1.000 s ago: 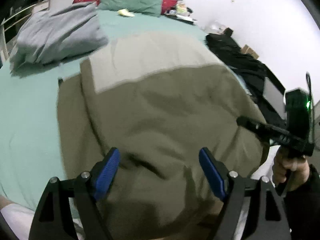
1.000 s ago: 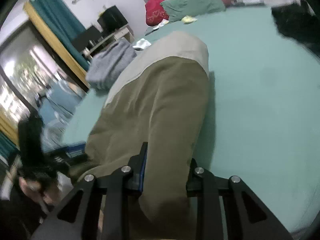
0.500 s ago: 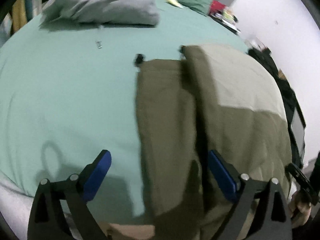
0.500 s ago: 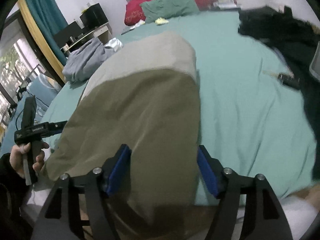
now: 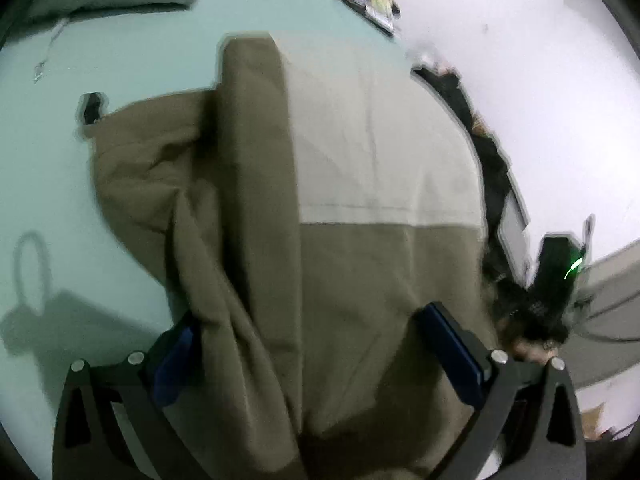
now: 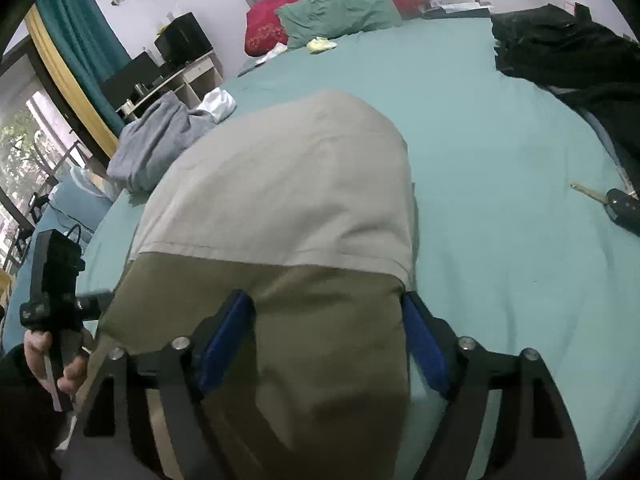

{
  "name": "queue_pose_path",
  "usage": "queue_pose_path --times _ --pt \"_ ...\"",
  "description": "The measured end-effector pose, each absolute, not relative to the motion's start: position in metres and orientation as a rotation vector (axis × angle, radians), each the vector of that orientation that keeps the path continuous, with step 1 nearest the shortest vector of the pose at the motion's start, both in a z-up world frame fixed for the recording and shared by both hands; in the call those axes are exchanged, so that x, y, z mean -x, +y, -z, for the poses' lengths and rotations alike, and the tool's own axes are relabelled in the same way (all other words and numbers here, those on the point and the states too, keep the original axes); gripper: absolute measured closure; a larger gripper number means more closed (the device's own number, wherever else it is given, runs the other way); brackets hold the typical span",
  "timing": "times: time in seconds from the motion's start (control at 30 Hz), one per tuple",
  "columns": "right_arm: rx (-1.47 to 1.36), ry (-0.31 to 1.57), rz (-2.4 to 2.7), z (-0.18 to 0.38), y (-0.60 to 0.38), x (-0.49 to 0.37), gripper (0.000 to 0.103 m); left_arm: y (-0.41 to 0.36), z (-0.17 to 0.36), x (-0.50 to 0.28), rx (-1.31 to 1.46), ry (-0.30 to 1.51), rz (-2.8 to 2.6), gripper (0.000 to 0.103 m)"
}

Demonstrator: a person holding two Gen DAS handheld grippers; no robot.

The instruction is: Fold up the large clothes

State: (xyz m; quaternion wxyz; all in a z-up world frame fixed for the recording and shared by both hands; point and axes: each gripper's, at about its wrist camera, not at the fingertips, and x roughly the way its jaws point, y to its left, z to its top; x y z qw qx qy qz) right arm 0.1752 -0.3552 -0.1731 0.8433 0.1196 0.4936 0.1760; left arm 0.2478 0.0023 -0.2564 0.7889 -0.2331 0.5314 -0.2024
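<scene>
An olive garment with a beige upper panel [image 5: 360, 168] lies spread on the teal bed; it also shows in the right wrist view [image 6: 288, 208]. A folded olive sleeve [image 5: 248, 152] lies along its left side. My left gripper [image 5: 316, 344] is open, fingers straddling the near hem, just above the cloth. My right gripper [image 6: 324, 336] is open over the near right edge of the garment; its right finger is at the cloth's edge. Each view shows the other gripper held in a hand.
A grey garment [image 6: 156, 140] is piled at the bed's far left. Black clothes [image 6: 568, 52] lie at the right edge, with a car key [image 6: 616, 204] nearby. Green and red pillows [image 6: 340, 12] sit at the headboard. Shelving and a window stand at left.
The right gripper opened a second ago, letting the garment go, and has stayed open. The left gripper swung left, then came back over the garment's near hem, staying open.
</scene>
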Motion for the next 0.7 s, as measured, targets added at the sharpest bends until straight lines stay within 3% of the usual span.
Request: queue_pose_path --times 0.33,0.5,0.57,0.63,0.7 --pt "-0.457 1.055 -0.478 0.199 -0.373 -0.169 0.024 0.012 0.252 -0.251 0.440 1.121 0.326 0.000" --pt "-0.494 1.063 -0.551 0.203 -0.367 -0.170 0.023 -0.017 0.259 -0.258 0.508 1.137 0.455 0.000" --pt "-0.530 1.060 -0.578 0.206 -0.367 -0.170 0.024 -0.042 0.256 -0.257 0.418 1.131 0.464 0.001" --pt "-0.510 1.051 -0.584 0.204 -0.362 -0.167 0.028 -0.054 0.257 -0.256 0.403 1.125 0.482 0.003" --pt "-0.466 1.036 -0.554 0.201 -0.356 -0.162 0.042 -0.060 0.258 -0.258 0.404 1.124 0.489 0.013"
